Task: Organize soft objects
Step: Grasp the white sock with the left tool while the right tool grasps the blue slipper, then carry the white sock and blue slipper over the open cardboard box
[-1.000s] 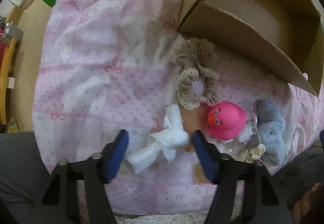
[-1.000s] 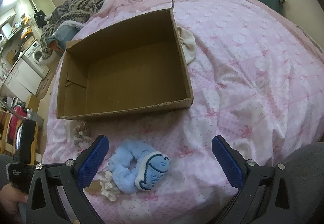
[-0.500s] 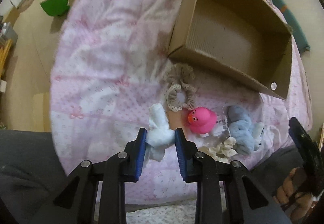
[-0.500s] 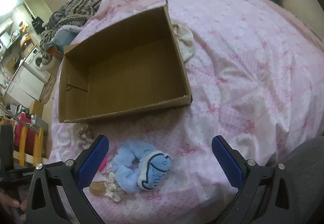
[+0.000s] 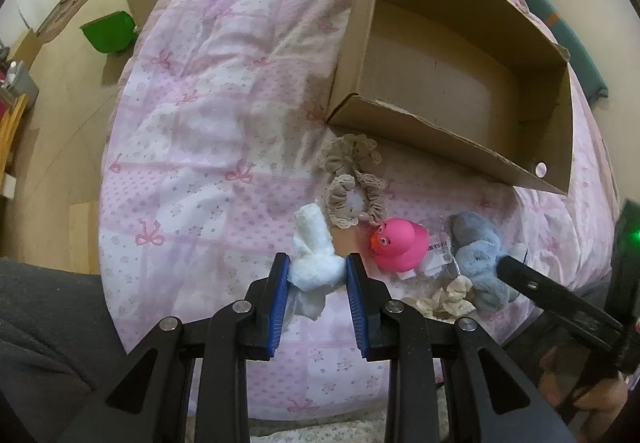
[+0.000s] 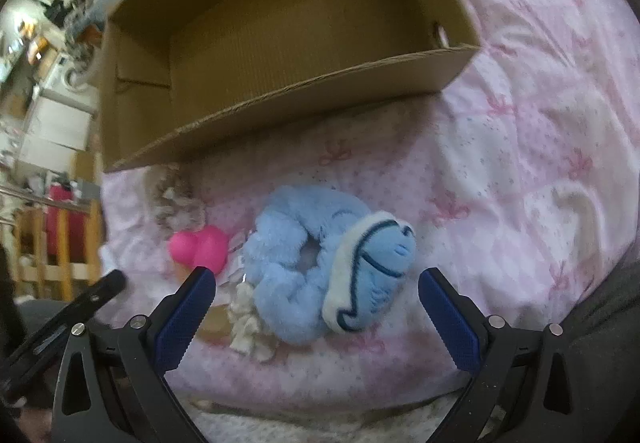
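My left gripper (image 5: 316, 275) is shut on a white fluffy scrunchie (image 5: 314, 263), lifted a little off the pink bedspread (image 5: 192, 147). Beside it lie a beige lace scrunchie (image 5: 352, 179), a pink rubber duck (image 5: 400, 247), a cream scrunchie (image 5: 444, 301) and a blue plush scrunchie (image 5: 478, 259). In the right wrist view my right gripper (image 6: 316, 299) stands open, low over the blue plush scrunchie (image 6: 320, 267), its fingers on either side and apart from it. The pink duck (image 6: 200, 247) lies left of the plush. An open, empty cardboard box (image 6: 280, 111) sits just behind.
The cardboard box (image 5: 452, 151) takes up the bed's far right side. A plastic wrapper (image 5: 438, 249) lies between duck and blue plush. The bed's edge drops to a wooden floor with a green bin (image 5: 108, 33) at left. Dark-clothed legs border the near edge.
My left gripper closed on the white scrunchie and rose with it. My right gripper dropped closer to the blue plush scrunchie, still wide open.
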`<state>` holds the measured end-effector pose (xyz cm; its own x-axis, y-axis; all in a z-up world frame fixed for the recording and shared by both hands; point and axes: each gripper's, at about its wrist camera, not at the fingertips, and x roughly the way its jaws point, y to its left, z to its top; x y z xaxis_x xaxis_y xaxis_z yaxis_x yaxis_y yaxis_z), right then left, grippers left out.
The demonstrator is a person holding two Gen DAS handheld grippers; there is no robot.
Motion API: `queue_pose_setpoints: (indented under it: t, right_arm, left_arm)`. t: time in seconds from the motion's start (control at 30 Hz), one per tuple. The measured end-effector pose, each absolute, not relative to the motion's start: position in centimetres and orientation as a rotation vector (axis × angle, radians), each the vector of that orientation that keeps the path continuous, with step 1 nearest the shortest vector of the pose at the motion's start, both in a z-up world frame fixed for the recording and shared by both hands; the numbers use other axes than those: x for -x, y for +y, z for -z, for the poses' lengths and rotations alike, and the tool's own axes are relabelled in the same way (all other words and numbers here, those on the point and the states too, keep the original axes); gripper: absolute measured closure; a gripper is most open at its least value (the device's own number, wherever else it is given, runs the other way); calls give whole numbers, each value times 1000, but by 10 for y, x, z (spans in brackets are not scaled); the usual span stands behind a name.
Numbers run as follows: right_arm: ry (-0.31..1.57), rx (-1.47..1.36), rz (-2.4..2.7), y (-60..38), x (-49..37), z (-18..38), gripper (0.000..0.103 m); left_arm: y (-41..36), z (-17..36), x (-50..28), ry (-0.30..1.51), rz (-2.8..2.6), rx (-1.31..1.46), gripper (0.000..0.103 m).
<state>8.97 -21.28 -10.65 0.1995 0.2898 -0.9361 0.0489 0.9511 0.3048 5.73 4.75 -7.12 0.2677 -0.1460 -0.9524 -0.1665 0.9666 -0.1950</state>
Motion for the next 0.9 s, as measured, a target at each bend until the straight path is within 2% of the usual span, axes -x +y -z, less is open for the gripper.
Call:
queue_pose_setpoints:
  t: [0.17,0.23,0.3,0.4,0.47,0.63,0.9]
  right_arm:
    - [1381,-157,-124,-191,-97,124,0]
    - [1396,-170,-120,-193,-100,132,13]
    - [1415,-217,-98,-204,-103,140,35]
    - [1414,-283,-105,-219,-106,142,55]
    - [1406,-355,-128,-229,-106,138,62]
    - [1317,-467,-216,-241,-100,110,63]
    - [1228,-434,-292,-237,-92,84,63]
  left_arm:
    - [51,70,-57,1296,-23,299,77]
    - [54,73,-58,1307,-17,332,77]
    - [57,76,-59,1322,-18,360,77]
    - [58,77,-59,1322,-27,369,77]
    - [58,77,-60,1319,-30,372,77]
    - [55,73,-58,1301,-40,341,77]
    - [56,72,-56,1290,-61,341,77]
